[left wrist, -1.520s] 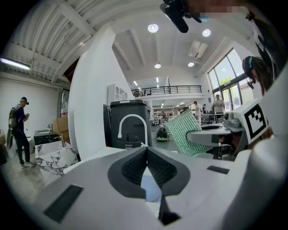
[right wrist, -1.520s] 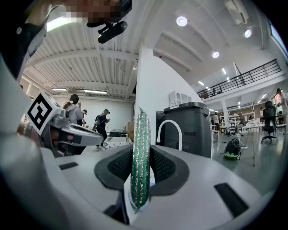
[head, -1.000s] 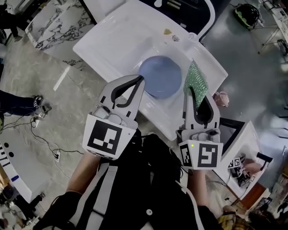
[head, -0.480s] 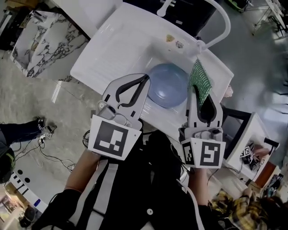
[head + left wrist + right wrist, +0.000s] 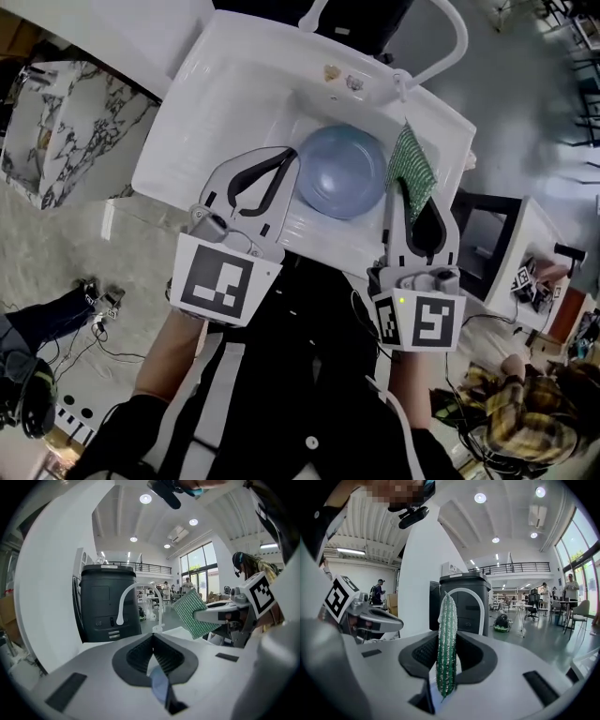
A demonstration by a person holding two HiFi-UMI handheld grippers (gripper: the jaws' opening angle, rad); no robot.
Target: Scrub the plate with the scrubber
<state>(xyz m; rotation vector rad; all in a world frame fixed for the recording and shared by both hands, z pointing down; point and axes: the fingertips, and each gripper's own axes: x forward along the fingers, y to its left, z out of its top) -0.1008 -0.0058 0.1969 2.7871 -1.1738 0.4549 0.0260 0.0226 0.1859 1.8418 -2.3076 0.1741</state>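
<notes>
Seen from above, a person stands at the front edge of a white sink (image 5: 211,108), a two-jaw gripper in each hand. A round blue plate (image 5: 342,173) lies flat in the basin, below the arched white faucet (image 5: 457,42) that rises from the sink's far right corner. The right gripper (image 5: 405,186) is clamped on a green scrubber (image 5: 411,167), which stands on edge between the dark pads and sticks out past their tips. It hangs over the basin's right side, just beside the plate's right rim and, as far as the overhead view allows, not touching it. The left gripper (image 5: 292,156) reaches in from the sink's front edge with its jaw tips pressed together at the plate's left rim. In the left gripper view a sliver of blue shows through the gap behind those closed tips, most likely the plate lying beneath rather than anything gripped. A dark bin (image 5: 105,604) stands beyond the sink.
</notes>
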